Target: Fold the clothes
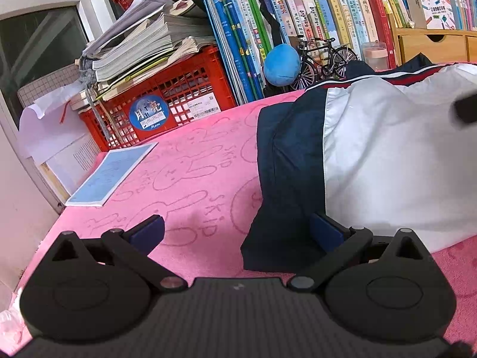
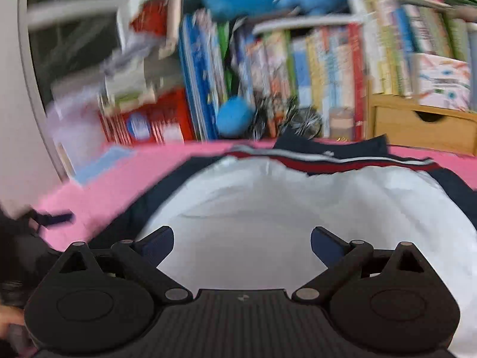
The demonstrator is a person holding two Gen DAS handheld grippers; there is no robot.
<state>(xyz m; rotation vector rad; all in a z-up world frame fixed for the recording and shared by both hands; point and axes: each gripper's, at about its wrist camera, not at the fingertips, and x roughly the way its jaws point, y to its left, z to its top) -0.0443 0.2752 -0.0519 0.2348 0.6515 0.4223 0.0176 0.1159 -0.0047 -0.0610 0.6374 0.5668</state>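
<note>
Black claws (image 1: 237, 231), blue pads (image 2: 159, 243)

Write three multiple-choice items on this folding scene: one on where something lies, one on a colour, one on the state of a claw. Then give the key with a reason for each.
1. Where does the blue booklet lie?
A. On the pink cloth, left of the jacket
B. On top of the jacket
C. Inside the red crate

2. What colour is the jacket's big middle panel?
A. Yellow
B. White
C. Green

3. How does the left claw stand?
A. Shut on the booklet
B. Shut on the jacket
C. Open

Key: 1 A, it rests flat on the pink cloth near the red crate. 2 B, white, with navy sides. 3 C, its fingers stand wide apart with nothing gripped between them.
</note>
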